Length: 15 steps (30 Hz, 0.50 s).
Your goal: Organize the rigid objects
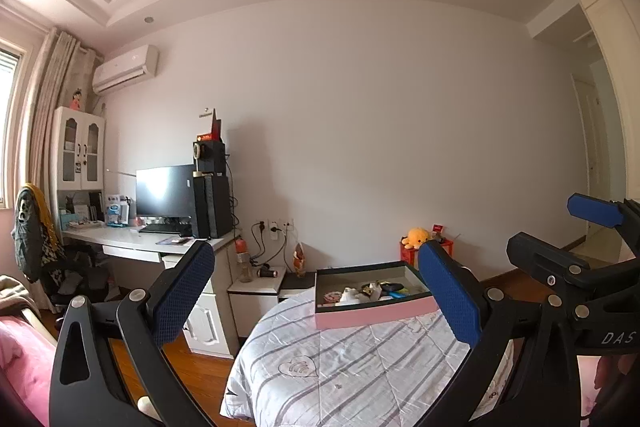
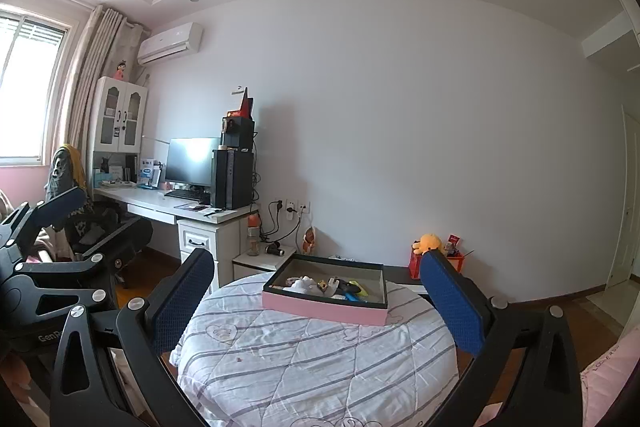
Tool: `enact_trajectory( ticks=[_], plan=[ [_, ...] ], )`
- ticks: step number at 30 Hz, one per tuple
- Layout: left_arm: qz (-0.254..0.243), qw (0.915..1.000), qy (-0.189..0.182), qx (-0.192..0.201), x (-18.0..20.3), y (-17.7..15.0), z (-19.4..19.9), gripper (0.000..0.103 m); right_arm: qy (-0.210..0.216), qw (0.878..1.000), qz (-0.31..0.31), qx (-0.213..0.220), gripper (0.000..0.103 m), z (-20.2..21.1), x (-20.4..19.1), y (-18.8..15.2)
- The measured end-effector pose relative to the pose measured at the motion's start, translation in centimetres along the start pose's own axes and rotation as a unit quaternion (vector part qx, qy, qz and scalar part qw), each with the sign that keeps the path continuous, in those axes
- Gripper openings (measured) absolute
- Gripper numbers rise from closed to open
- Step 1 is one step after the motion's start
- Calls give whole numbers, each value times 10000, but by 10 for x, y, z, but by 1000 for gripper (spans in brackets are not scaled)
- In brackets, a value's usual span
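Note:
A shallow pink box (image 1: 372,315) (image 2: 320,307) with a dark rim sits at the far end of the striped white quilt (image 1: 340,367) (image 2: 312,359). Inside lie several small objects: white figures (image 1: 352,294) (image 2: 304,283), a blue piece (image 1: 396,294) (image 2: 351,295) and a yellow one (image 2: 358,287). My left gripper (image 1: 320,303) is open, held above the quilt well short of the box, with nothing between its blue pads. My right gripper (image 2: 320,299) is likewise open with nothing in it, back from the box. Each gripper shows at the edge of the other's view.
A white desk (image 2: 160,203) with monitor (image 2: 188,161) and black tower stands at the left, with a chair (image 2: 100,223) before it. A low nightstand (image 2: 260,261) sits beyond the bed. A red stand with an orange plush (image 2: 430,243) is by the wall. Wooden floor lies around the bed.

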<state>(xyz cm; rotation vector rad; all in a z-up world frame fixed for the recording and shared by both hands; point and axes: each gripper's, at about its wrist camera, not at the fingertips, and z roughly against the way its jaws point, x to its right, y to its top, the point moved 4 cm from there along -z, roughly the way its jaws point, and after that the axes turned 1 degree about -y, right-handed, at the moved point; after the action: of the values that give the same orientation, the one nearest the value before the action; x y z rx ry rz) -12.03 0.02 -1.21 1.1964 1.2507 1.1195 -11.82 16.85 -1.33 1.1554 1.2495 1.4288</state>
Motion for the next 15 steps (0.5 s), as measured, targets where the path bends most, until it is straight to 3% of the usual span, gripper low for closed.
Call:
enact_trajectory(
  ticks=[15],
  plan=[
    [-4, 9999, -40, -157, 2, -2, -5, 103, -25, 10000, -20, -40, 103, -2, 1, -4]
  ],
)
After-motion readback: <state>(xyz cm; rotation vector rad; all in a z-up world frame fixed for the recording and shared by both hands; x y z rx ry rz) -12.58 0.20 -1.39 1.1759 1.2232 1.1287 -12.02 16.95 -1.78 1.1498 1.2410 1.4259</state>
